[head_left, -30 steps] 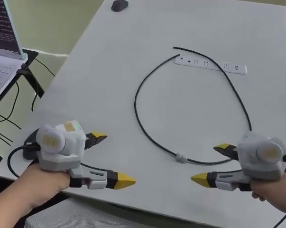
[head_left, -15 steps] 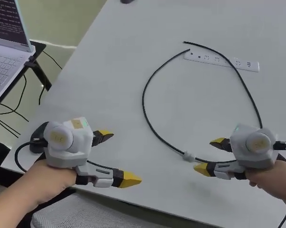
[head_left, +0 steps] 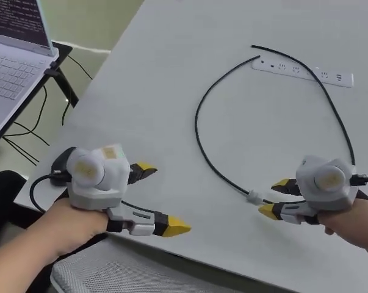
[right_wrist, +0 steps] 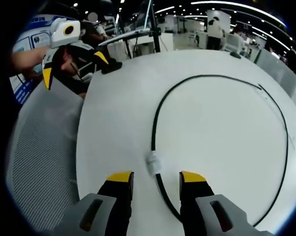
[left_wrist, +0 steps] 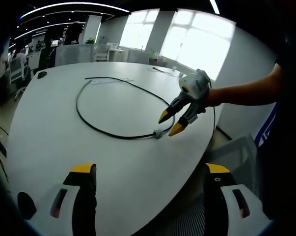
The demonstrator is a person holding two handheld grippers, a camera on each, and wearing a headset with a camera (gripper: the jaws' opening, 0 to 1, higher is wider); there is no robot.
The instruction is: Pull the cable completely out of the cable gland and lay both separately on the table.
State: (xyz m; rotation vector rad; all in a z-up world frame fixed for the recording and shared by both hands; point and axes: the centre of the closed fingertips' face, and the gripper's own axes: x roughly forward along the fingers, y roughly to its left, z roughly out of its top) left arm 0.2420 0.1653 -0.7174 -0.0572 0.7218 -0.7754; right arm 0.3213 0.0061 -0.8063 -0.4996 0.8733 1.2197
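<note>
Head view. A: A long black cable (head_left: 199, 131) is lying in an open loop across the white worktop (head_left: 147, 97), crossing a white power strip (head_left: 303, 70) at the far side. A small white plastic cable gland (head_left: 254, 197) is sitting threaded on it at the near bend. Why are the tools standing where they are?

B: Going by the task, the person is probably lining up a two-point pull. The right hand-held gripper (head_left: 270, 196) is hovering low over the worktop with its yellow tips pointing at the gland. Its jaws are parted a moderate way and gripping nothing. The left hand-held gripper (head_left: 170, 196) is hanging off to the side near the worktop's front edge, jaws spread wide, also carrying nothing.

A: Where is the gland lying relative to the right one?

B: Right gripper view: the gland (right_wrist: 154, 162) is lying just ahead of the tips, in line with the gap, and the cable is running back between the two jaws. I am not making out any contact. Left gripper view: the gland (left_wrist: 158, 133) is resting just beside the right tool's tips, well apart from the left jaws.

A: So one tool is going for the gland and the other for the cable?

B: That is looking likely. Which takes which, I cannot tell. The gland is not yet off the cable.
</note>
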